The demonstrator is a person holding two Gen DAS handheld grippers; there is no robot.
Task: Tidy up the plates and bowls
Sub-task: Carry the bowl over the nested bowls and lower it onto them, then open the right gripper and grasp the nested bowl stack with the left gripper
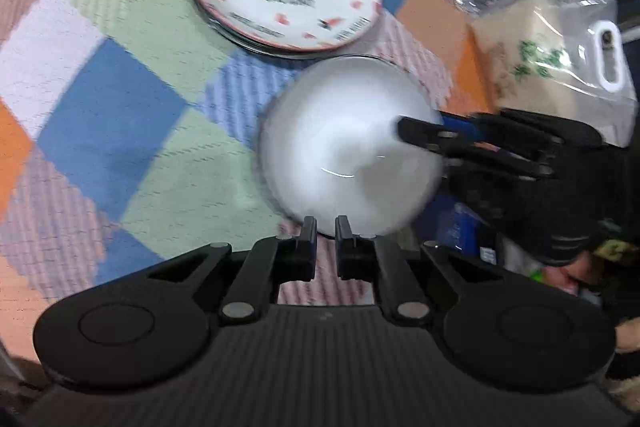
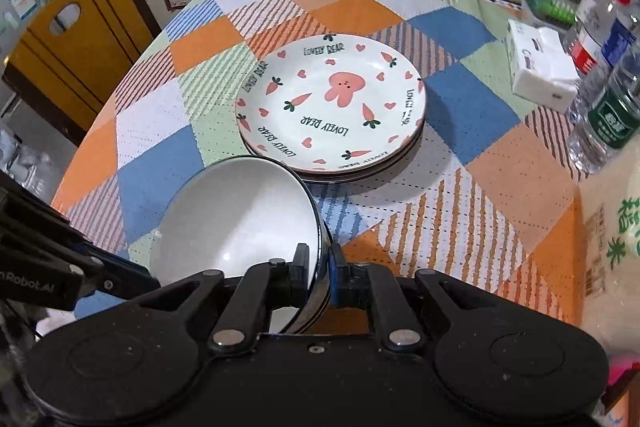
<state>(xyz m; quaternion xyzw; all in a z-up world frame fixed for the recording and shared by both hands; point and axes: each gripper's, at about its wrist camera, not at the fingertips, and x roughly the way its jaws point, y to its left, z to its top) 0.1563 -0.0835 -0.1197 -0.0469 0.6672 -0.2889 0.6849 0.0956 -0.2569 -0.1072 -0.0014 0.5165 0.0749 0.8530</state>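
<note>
White bowl (image 2: pixel 236 219) tilted, dark rim pinched by right gripper (image 2: pixel 318 269), left gripper (image 1: pixel 326 231) closed, empty

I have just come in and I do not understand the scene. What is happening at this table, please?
A person works with a gripper in each hand. The right gripper clamps the rim of a white bowl and holds it tilted above the checked tablecloth. The left gripper is shut and empty, close to the bowl's near edge. A stack of bunny plates sits beyond the bowl. Bottles stand at the right.
</note>
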